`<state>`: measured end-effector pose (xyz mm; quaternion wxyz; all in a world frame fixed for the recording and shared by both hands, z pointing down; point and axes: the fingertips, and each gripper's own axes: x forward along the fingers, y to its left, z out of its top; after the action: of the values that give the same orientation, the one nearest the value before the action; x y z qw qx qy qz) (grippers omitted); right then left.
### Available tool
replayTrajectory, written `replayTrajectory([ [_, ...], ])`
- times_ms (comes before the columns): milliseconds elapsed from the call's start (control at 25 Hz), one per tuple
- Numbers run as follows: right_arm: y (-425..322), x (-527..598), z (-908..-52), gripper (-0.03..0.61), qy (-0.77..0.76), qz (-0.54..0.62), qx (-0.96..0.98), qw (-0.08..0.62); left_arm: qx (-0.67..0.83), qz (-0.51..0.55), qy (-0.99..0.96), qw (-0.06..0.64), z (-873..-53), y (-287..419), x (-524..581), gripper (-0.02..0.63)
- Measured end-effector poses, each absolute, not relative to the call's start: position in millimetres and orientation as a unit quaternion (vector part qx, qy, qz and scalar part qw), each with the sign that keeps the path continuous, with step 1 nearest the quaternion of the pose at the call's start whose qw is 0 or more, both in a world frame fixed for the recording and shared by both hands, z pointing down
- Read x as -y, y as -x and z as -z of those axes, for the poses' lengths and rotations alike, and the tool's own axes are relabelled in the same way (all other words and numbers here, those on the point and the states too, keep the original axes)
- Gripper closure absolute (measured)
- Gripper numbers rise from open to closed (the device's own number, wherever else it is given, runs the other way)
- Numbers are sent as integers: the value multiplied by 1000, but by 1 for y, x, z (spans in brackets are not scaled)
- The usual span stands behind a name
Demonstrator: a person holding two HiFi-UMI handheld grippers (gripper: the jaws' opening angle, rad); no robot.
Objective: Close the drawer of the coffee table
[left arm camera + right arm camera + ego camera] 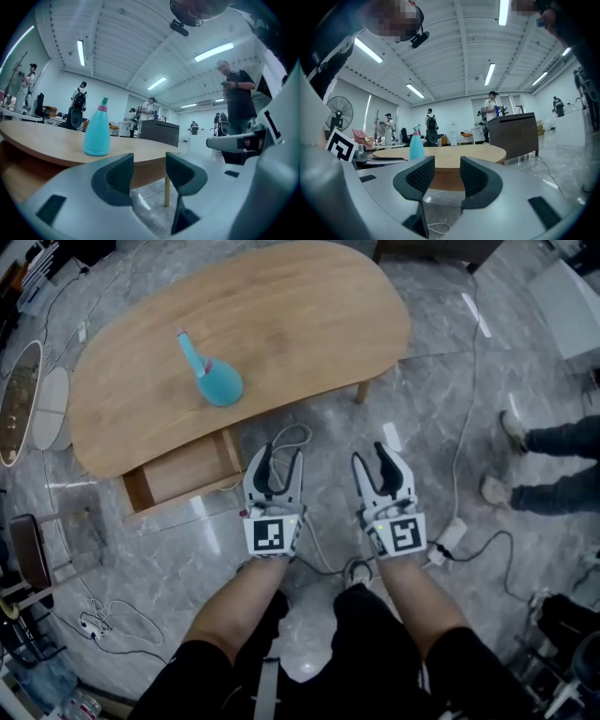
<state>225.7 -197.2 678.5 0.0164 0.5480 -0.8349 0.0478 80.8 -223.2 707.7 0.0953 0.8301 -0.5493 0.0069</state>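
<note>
drawer (pixel 183 470): open, jutting from table (pixel 309 324) front, at left | left tool (pixel 279 457): spread, empty, near drawer's right corner | right tool (pixel 373 460): spread, empty | next: press left tool squarely on drawer front, push straight and gently, since the spray bottle (pixel 214 379) stands above.

White left tongs (pixel 281 452) and right tongs (pixel 371 454), black-padded; dark trousers (pixel 384 645).
</note>
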Motion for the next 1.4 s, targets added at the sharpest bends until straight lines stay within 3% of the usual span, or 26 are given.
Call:
replayTrajectory([
  [360, -244, 158, -657, 413, -559, -61, 825, 51, 561, -36, -821, 99, -688, -54, 188, 416],
  [1400, -133, 140, -647, 411, -500, -124, 855, 50, 596, -72, -793, 100, -667, 42, 136, 416],
])
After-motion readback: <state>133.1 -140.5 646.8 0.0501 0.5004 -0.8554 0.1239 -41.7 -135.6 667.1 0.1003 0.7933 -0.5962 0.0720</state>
